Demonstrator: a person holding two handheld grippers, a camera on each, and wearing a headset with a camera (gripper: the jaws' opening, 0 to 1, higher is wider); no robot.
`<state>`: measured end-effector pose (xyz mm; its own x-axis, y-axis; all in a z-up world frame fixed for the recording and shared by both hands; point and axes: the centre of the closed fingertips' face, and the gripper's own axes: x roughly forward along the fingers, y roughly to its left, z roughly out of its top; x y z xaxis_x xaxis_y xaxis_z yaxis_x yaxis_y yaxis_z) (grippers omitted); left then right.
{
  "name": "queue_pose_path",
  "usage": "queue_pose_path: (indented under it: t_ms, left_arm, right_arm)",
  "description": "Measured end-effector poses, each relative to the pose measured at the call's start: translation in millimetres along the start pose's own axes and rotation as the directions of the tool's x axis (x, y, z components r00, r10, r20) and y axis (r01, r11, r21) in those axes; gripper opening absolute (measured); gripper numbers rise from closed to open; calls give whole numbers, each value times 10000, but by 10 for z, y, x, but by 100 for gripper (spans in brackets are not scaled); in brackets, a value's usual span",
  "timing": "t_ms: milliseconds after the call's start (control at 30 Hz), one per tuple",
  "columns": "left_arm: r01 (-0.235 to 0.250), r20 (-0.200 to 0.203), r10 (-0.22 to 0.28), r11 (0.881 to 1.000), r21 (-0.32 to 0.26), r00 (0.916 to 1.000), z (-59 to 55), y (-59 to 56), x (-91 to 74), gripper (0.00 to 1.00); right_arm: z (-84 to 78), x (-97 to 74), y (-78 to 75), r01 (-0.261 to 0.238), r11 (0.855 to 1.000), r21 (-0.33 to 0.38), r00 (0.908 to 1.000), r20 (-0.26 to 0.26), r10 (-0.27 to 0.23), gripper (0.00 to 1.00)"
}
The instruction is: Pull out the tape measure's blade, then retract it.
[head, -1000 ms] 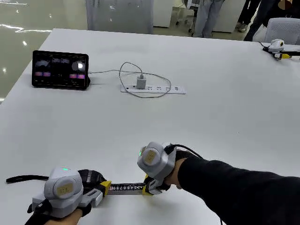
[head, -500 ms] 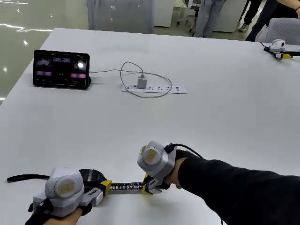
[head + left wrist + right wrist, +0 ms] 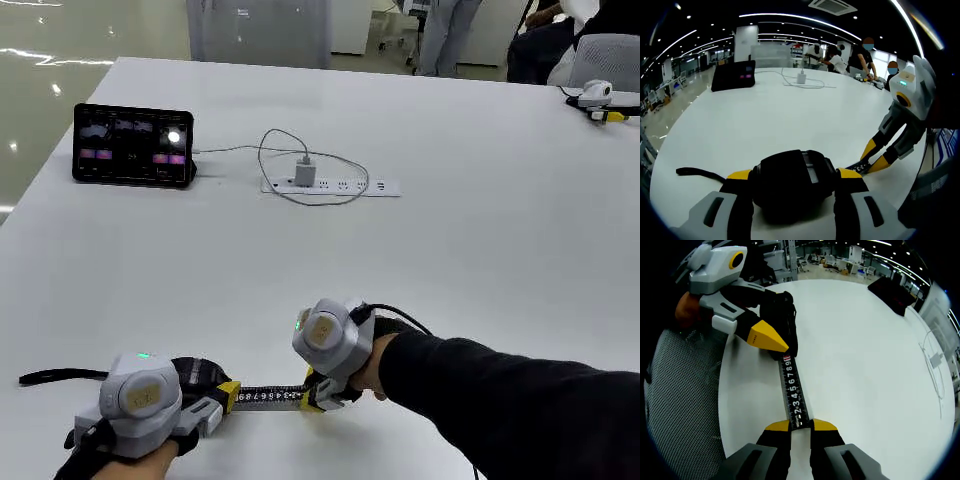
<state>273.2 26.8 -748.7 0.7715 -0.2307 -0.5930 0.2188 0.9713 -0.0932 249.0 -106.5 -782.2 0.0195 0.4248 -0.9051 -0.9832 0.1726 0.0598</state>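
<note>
**Tape measure** [image 3: 792, 177]: black, rounded casing with a ribbed, rubbery look. It lies on the near-left part of the surface [image 3: 480, 230], which is white, smooth and faintly glossy. A thin black strap [image 3: 55, 376] trails flat from the casing toward the left edge.

**Left gripper** [image 3: 222, 398]: grey plastic body with yellow wedge-shaped tips. Its jaws are clenched on the tape measure, one tip against each side of the casing, as the left gripper view confirms.

**Blade** [image 3: 791, 390]: a narrow flat strip, pale with black numerals. It is drawn a short way out of the casing and lies along the surface between the two grippers. Digits 2 to 9 are legible in the right gripper view.

**Right gripper** [image 3: 801, 425]: same build, carried at the end of a dark sleeve [image 3: 500, 400]. Its jaws are pinched on the free end of the blade, with the yellow tips meeting over the strip just above the surface.

**Further back, well apart from the work:**
- A dark rectangular tablet [image 3: 133, 146] stands propped upright with a lit screen.
- A long white power strip [image 3: 340, 186] carries a small white plug block [image 3: 303, 176].
- A thin cable [image 3: 280, 150] loops round the plug block and runs to the tablet.
</note>
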Motion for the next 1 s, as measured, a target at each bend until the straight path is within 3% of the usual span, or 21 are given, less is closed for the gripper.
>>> queue_pose_path:
  t_ms: [467, 733, 1000]
  left_arm:
    - [224, 191, -220, 9996, -170, 9996, 4, 4, -15, 60]
    - [383, 224, -378, 9991, -185, 9990, 0, 4, -21, 60]
    - [395, 221, -391, 9990, -193, 9990, 2, 2, -25, 60]
  right_arm:
    - [61, 40, 8, -59, 9998, 213, 9998, 180, 55, 10]
    - [99, 50, 24, -325, 9987, 394, 9977, 612, 300, 10]
    - [148, 68, 44, -401, 9985, 359, 9966, 732, 374, 10]
